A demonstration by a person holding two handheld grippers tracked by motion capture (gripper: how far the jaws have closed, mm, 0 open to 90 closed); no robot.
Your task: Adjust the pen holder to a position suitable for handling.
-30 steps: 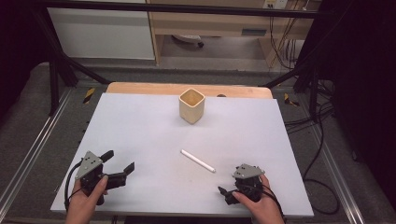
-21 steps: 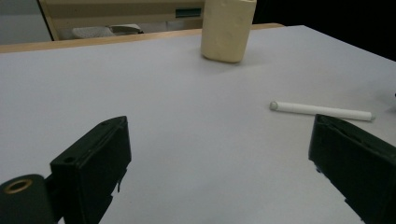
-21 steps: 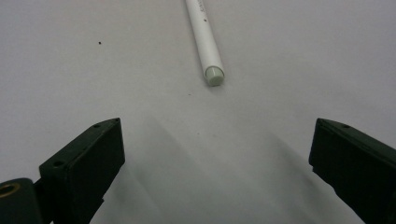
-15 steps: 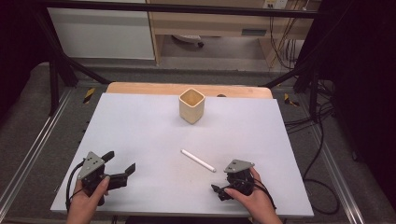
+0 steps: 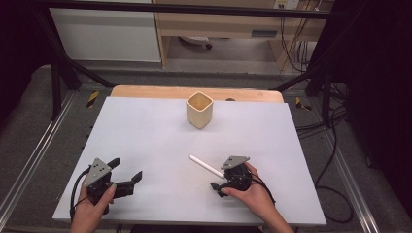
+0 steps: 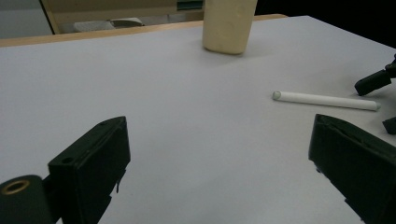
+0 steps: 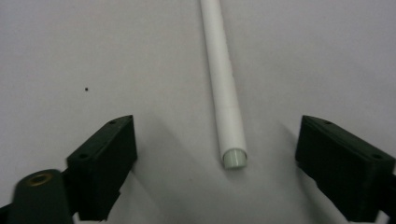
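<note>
Right gripper [image 5: 219,180]: near table edge, jaws apart, just been closing, pads clear of the white stick [image 5: 206,166]. Right gripper view: stick's capped end [image 7: 234,158] lies between the jaws on the sheet, untouched. Left gripper [image 5: 127,174]: jaws wide apart, nothing between; its view adds the stick side-on, cup behind. White table sheet [image 5: 145,131]: open room mid-table. Beige cup [image 5: 199,109]: upright near the far edge. Beyond: wooden strip [image 5: 145,91], grey floor.

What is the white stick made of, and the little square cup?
The white stick looks like smooth matte plastic: even colour, a seam ring, and a pale capped end. The square cup looks like light wood or bamboo, though cream plastic is possible: matte tan walls.
</note>
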